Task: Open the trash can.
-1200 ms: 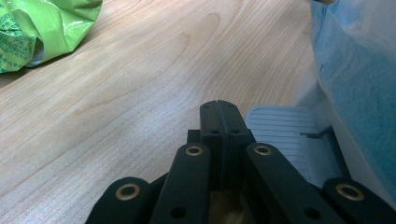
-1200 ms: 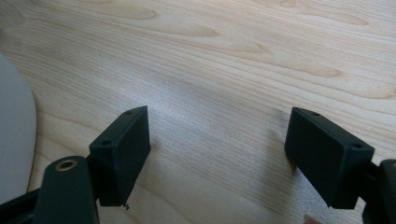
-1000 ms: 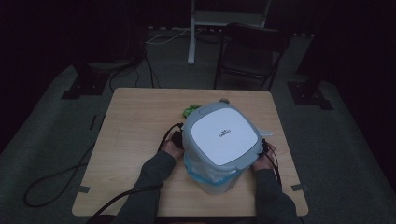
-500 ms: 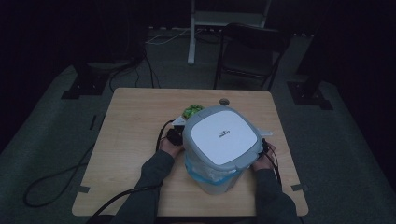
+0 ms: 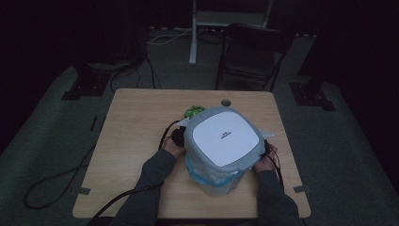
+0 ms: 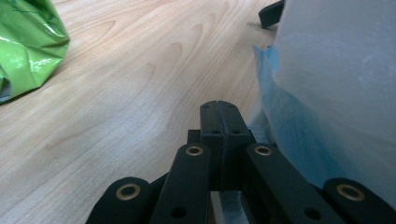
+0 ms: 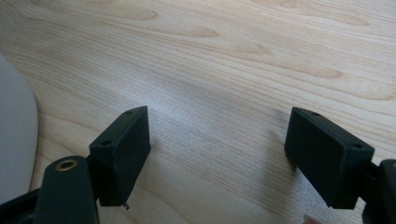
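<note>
Two grippers: we hold one in each hand, on either side of one bin.
Left gripper (image 6: 218, 109): we see its two black fingers (image 6: 211, 122) clenched flat together, with nothing between them. They lie low over the bench, just beside the bin's wall.
Right gripper (image 7: 217, 144): its two fingers (image 7: 122, 149) are spread wide apart, released, with bare wood between them. They hold nothing.
One bin (image 5: 225, 155): it is big and pale grey. It stands on the near right part of the bench, between our two hands.
One lid (image 5: 225, 136): it is white and square with round corners. We see it sitting tilted on top of the bin.
One blue bag (image 6: 285, 126): it is thin plastic and hangs out under the lid, down the bin's side.
One green bag (image 6: 28, 42): it is shiny and crumpled. It lies on the bench behind the bin.
One bench (image 5: 136, 122): it is light wood.
One chair (image 5: 251, 52): it is dark and stands on the floor behind the bench.
</note>
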A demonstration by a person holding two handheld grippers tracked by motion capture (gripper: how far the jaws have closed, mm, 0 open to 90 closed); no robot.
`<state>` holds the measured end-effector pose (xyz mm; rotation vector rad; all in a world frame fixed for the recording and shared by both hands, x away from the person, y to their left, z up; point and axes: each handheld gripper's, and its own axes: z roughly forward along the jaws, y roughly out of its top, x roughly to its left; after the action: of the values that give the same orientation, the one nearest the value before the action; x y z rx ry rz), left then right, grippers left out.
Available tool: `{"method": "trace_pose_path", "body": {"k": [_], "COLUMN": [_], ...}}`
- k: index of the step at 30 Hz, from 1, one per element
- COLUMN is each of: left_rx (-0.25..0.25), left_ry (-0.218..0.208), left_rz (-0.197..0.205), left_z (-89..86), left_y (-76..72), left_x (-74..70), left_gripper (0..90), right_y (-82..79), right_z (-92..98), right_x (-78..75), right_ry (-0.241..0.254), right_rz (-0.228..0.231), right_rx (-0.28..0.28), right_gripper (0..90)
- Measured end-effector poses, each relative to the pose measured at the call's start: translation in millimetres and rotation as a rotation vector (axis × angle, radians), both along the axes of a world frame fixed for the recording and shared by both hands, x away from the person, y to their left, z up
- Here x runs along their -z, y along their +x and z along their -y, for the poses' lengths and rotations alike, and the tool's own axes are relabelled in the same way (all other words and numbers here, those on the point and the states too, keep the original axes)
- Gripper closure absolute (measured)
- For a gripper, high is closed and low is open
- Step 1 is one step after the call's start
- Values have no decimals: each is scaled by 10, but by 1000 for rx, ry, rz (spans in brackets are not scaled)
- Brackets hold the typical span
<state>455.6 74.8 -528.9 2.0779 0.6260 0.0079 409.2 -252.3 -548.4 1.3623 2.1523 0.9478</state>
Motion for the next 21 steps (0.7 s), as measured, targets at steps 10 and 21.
{"method": "trace_pose_path", "body": {"k": [10,21], "left_rx": [-2,-17], "left_ry": [-9,-6], "left_rz": [11,9], "left_z": [93,98], "left_y": [-38,-50], "left_x": [82,127], "left_gripper": [900,900], "right_y": [-1,-1], "right_z": [-1,-1], "right_x": [0,1], "right_ry": [0,-1], "right_rz": [0,1], "right_rx": [0,1], "right_gripper": [213,212]}}
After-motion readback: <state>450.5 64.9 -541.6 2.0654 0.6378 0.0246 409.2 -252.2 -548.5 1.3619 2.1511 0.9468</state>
